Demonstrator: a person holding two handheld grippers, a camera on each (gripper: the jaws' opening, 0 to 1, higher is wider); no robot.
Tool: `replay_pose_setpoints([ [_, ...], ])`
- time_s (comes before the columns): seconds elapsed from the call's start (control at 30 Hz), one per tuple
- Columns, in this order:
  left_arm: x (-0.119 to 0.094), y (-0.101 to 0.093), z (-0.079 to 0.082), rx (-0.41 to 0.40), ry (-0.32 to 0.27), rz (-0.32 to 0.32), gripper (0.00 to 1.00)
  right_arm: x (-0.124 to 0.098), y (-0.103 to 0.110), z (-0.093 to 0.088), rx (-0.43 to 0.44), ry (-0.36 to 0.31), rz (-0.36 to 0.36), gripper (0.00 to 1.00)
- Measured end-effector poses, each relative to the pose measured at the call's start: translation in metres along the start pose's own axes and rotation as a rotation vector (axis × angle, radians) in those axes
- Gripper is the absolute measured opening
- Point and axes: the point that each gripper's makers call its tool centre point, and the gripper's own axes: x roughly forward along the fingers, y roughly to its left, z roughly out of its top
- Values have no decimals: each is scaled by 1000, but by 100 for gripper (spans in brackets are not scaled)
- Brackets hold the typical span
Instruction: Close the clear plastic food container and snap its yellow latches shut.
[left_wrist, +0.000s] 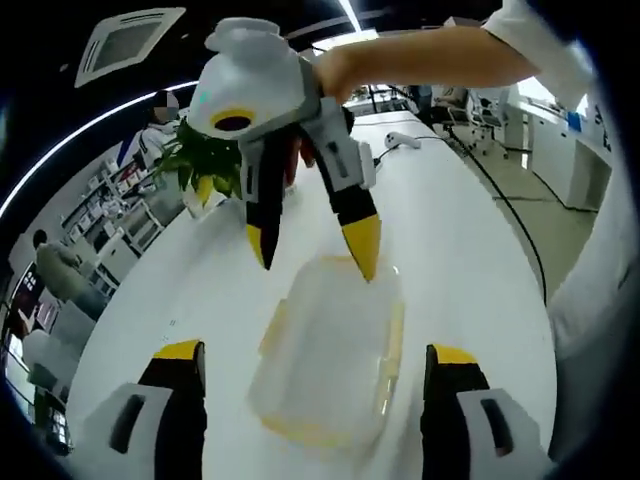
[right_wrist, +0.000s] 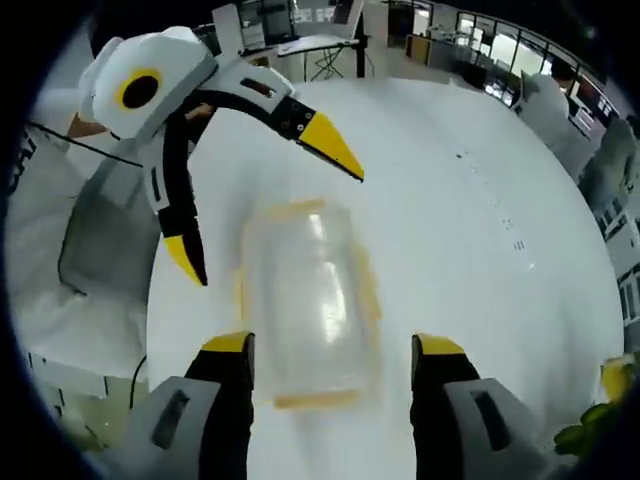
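Container (left_wrist: 330, 350) lies between your two grippers on the desk (left_wrist: 470, 250), long axis running from one toward the other. Left gripper (left_wrist: 315, 375) and right gripper (right_wrist: 330, 365) both hang jaws apart, empty, each straddling one short end.

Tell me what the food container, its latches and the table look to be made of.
Container: clear plastic, apparently; glossy, since light glints on its lid and the table shows through it.
Latches: yellow, opaque, likely plastic; blur hides their finish.
Table: smooth white top, faintly sheened; laminate or painted board, I cannot tell which.
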Motion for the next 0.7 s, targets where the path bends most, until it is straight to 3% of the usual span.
replay_pose_setpoints([
  [0.07, 3, -2, -9, 35, 27, -3, 85, 1, 4, -5, -11, -5, 6, 66],
  [0.2, 9, -9, -21, 17, 65, -40, 86, 5, 13, -14, -29, 3, 23, 73],
  [0.53, 15, -8, -44, 46, 140, -68, 86, 16, 11, -31, -51, 13, 3, 88],
  [0.7, 19, -10, -50, 42, 160, -83, 86, 24, 13, -36, -61, 26, 7, 86],
])
